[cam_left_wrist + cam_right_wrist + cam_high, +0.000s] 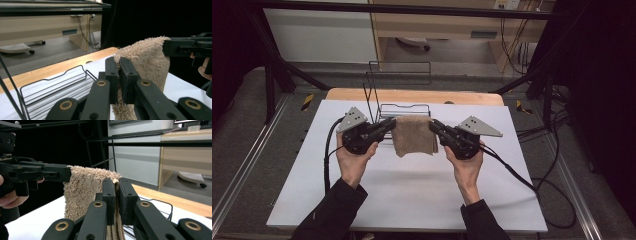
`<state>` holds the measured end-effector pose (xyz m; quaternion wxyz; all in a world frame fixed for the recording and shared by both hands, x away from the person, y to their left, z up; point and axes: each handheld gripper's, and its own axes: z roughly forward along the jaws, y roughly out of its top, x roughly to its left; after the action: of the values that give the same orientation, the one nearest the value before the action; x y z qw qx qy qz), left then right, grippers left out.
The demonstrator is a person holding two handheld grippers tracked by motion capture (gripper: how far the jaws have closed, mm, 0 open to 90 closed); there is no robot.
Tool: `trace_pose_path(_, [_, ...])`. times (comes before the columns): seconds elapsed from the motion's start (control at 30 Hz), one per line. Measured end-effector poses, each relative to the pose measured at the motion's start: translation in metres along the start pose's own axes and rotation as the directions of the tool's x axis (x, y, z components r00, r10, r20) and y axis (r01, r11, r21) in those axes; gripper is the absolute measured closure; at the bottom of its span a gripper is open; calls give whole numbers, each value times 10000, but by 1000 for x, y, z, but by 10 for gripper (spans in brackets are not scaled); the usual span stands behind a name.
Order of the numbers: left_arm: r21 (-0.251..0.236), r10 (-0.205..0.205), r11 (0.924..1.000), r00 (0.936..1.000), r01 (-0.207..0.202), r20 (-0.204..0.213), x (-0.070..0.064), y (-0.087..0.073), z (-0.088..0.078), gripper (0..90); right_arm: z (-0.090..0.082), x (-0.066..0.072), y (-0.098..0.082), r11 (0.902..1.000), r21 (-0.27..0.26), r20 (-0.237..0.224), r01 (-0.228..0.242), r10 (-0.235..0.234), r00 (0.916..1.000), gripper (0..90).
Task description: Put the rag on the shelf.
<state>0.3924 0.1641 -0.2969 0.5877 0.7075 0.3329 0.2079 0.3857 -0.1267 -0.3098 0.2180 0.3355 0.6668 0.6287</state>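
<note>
white table cover (pixel 412 195), flat, over a wooden tabletop (pixel 412 95) showing along the far edge. wire rack (pixel 404 107), dark metal, at the far middle of the cover. tan terry towel (pixel 414 135), folded, hanging off the table in front of the rack, stretched between two grippers. left gripper (pixel 391 123), jaws pinched narrow on the towel's left upper corner. right gripper (pixel 433 125), jaws pinched narrow on its right upper corner.

Even overhead light on the white table (pixel 412 200) — soft shadows, dark surroundings; gripper views sharp up close, bkgd slightly soft — no glare.
</note>
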Motion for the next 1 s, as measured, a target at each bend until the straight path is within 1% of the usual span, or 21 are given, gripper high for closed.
trace_pose_path(0.17, [-247, -19, 9997, 10000, 18, -37, 4, 6, -2, 853, 6, 2, 9, 9997, -158, 4, 163, -163, 9999, 842])
trace_pose_path(0.33, [-478, -8, 9989, 9999, 3, -104, 7, 13, -3, 853, 9, 3, 17, 9994, -318, 17, 157, -157, 9999, 842])
trace_pose_path(0.6, [-693, 66, 9976, 9996, -84, -260, 11, 27, -5, 853, 14, 5, 29, 9982, -567, 30, 174, -173, 9998, 842])
trace_pose_path(0.77, [-858, 96, 9962, 9995, -122, -307, 14, 33, -6, 853, 17, 6, 39, 9967, -733, 100, 351, -345, 9994, 842])
trace_pose_path(0.93, [-1064, 161, 9941, 9992, -199, -361, 16, 40, -7, 853, 20, 8, 47, 9953, -863, 157, 444, -432, 9989, 842])
trace_pose_path(1.0, [-1077, 191, 9939, 9991, -231, -384, 17, 43, -8, 853, 22, 8, 51, 9947, -917, 174, 472, -458, 9988, 842])
